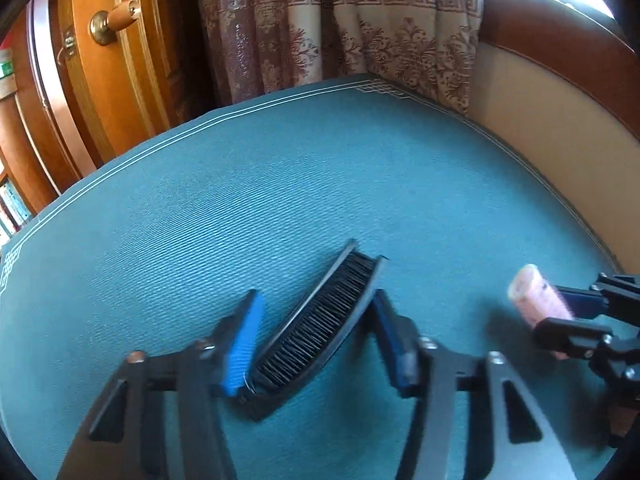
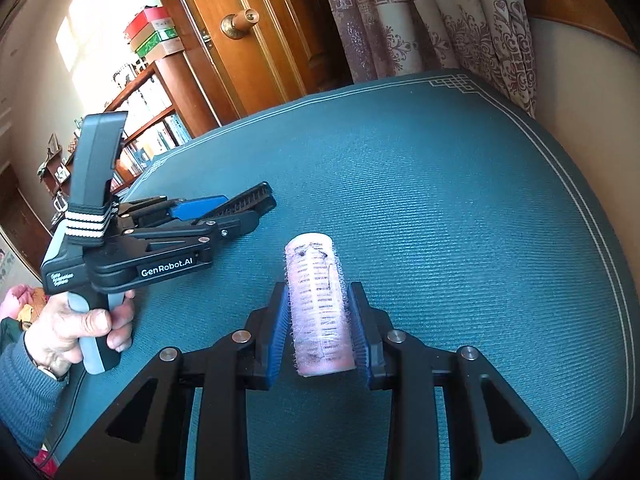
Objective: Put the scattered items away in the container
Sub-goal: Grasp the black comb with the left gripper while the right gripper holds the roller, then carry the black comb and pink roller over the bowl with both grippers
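A black bristle brush [image 1: 320, 320] lies slanted between the blue pads of my left gripper [image 1: 318, 296], which is shut on it just above the teal tablecloth [image 1: 280, 184]. In the right wrist view the same brush [image 2: 252, 196] sticks out of the left gripper [image 2: 248, 208], which a hand [image 2: 76, 328] holds at the left. My right gripper [image 2: 318, 286] is shut on a pink hair roller [image 2: 320, 308], with both pads pressing on its sides. The roller [image 1: 532, 292] and right gripper [image 1: 552, 308] also show at the right edge of the left wrist view. No container is in view.
A patterned curtain [image 1: 340, 40] hangs behind the table's far edge. A wooden door with a knob [image 2: 240, 20] stands at the back left, with a bookshelf [image 2: 148, 120] beside it. A padded backrest [image 1: 560, 128] runs along the table's right side.
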The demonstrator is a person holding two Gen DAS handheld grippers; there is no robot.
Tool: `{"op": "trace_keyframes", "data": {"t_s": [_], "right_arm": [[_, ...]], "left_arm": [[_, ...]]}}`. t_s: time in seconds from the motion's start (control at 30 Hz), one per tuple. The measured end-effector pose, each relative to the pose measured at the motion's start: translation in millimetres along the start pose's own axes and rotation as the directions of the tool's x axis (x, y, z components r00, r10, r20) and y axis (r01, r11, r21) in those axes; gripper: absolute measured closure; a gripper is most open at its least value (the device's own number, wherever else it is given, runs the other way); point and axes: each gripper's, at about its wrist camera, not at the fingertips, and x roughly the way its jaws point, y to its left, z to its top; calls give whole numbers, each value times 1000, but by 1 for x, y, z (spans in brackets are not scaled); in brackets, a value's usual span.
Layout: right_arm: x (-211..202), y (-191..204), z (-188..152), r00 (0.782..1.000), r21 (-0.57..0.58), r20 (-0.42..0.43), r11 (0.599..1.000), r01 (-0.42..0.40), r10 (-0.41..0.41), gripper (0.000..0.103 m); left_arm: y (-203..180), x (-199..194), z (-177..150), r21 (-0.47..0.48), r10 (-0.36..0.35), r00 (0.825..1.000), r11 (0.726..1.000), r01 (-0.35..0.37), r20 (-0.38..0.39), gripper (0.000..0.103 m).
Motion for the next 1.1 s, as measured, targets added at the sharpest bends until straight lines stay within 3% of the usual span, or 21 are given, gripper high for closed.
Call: {"op": "trace_keyframes", "data": {"t_s": [0.03,0.1,0.47,0.77,1.1], "right_arm": [[1,0,0,1000,1,-1,1000,1,-1,71],[1,-1,-2,1000,5,-1,1000,2,-2,71],[-1,-1,-3,1000,14,12,1000,3,-3,71],[-4,3,-4,1000,11,17,1000,1,-1,71],[-4,10,-8,1000,-7,17,1000,4,-4,71]], "left_arm": [[-2,-1,-2,-2,1,1000,1000,-1,3,68],[-2,-5,-6,-12,7,1000,1000,-7,9,73],[-14,-24,-26,-52,85,996,995,-84,5,73],[-13,-50,-45,-114,184,983,977,-180,26,73],[-3,-94,-68,-201,250,966,951,-233,61,73]]}}
